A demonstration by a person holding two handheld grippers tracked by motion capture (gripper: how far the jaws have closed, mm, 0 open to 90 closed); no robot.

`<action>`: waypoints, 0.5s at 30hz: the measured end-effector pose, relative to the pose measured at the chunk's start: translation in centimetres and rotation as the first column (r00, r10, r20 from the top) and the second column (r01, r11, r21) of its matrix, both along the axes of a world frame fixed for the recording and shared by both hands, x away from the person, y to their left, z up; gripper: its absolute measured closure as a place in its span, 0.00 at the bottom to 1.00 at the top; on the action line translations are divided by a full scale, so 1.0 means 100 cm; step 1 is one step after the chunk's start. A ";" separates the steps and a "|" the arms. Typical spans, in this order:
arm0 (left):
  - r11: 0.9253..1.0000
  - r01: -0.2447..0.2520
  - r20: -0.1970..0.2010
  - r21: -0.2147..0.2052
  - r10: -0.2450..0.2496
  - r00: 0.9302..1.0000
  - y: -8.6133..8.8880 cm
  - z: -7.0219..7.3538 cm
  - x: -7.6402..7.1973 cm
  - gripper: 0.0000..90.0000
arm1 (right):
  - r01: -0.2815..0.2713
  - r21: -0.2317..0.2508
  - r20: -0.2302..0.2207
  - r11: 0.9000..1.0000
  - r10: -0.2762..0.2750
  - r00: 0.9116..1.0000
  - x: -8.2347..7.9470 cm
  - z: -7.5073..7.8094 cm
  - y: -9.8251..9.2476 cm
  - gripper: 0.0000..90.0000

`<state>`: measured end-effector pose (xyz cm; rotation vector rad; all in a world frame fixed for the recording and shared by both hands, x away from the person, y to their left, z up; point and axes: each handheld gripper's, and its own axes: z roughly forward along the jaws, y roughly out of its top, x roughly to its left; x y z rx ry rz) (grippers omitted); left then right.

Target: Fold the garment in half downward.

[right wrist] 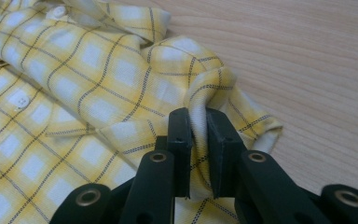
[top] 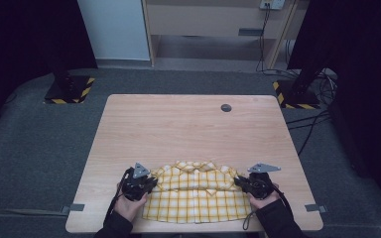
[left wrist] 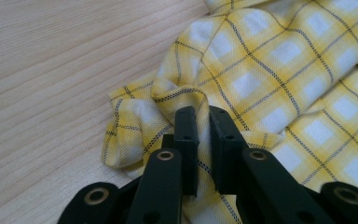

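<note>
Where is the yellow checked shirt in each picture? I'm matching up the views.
High view: shirt at the table's near edge, between both grippers.
Left gripper view: right and centre, a fold pinched in the jaws.
Right gripper view: left and centre, a fold pinched likewise.
Shared landmark: the pale wood tabletop.

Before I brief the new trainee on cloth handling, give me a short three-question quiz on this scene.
1. True or false: the left gripper is shut on a pinch of the yellow plaid shirt.
2. What does the right gripper hold? A) a towel B) a fold of the shirt C) nothing
3. Fill in: the dark round spot lies near the wooden table's ____ edge.

Key: 1 true. 2 B. 3 far.
</note>
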<state>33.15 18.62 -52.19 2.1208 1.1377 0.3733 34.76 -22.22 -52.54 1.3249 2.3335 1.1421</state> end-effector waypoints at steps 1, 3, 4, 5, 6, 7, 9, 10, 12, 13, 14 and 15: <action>1.000 -0.002 0.000 -0.004 0.002 1.000 0.000 -0.001 0.000 0.90 | 0.001 0.002 -0.001 1.000 -0.001 1.000 0.000 -0.001 0.000 0.90; 1.000 -0.003 0.001 -0.005 0.003 1.000 0.001 -0.001 -0.001 0.90 | -0.002 -0.009 0.004 1.000 0.003 1.000 -0.001 -0.002 0.000 0.90; 1.000 -0.003 0.002 -0.003 0.003 1.000 0.000 -0.001 -0.001 0.89 | -0.004 -0.016 0.010 1.000 0.004 1.000 -0.001 -0.003 0.001 0.90; 1.000 -0.005 0.003 -0.001 0.005 1.000 0.000 -0.001 -0.001 0.89 | -0.006 -0.025 0.016 1.000 0.007 1.000 -0.002 -0.003 0.002 0.90; 1.000 -0.006 0.004 0.000 0.006 1.000 -0.001 -0.002 -0.001 0.89 | -0.009 -0.028 0.022 1.000 0.009 1.000 -0.002 -0.004 0.002 0.90; 1.000 -0.008 0.006 -0.001 0.008 1.000 -0.001 -0.002 -0.002 0.89 | -0.008 -0.027 0.026 1.000 0.009 1.000 -0.002 -0.005 0.003 0.90; 1.000 -0.011 0.008 -0.010 0.011 1.000 0.000 -0.003 -0.002 0.88 | -0.007 -0.021 0.029 1.000 0.008 1.000 -0.003 -0.006 0.002 0.90; 1.000 -0.011 0.007 -0.015 0.011 1.000 0.001 -0.003 -0.002 0.88 | -0.007 -0.016 0.029 1.000 0.008 1.000 -0.003 -0.006 0.001 0.90; 1.000 -0.013 0.005 -0.024 0.013 1.000 0.001 -0.003 -0.002 0.87 | -0.008 -0.015 0.031 1.000 0.008 0.999 -0.003 -0.006 0.001 0.89; 1.000 -0.008 0.004 -0.023 0.008 1.000 0.001 -0.003 -0.002 0.85 | -0.010 -0.017 0.033 1.000 0.010 0.999 -0.004 -0.006 0.002 0.88; 1.000 -0.005 0.002 -0.020 0.005 1.000 0.000 -0.003 -0.003 0.82 | -0.010 -0.019 0.034 1.000 0.011 0.999 -0.004 -0.006 0.002 0.86; 1.000 0.002 0.002 -0.020 -0.002 1.000 0.000 -0.003 -0.003 0.78 | -0.017 -0.018 0.034 1.000 0.018 0.999 -0.005 -0.006 0.002 0.81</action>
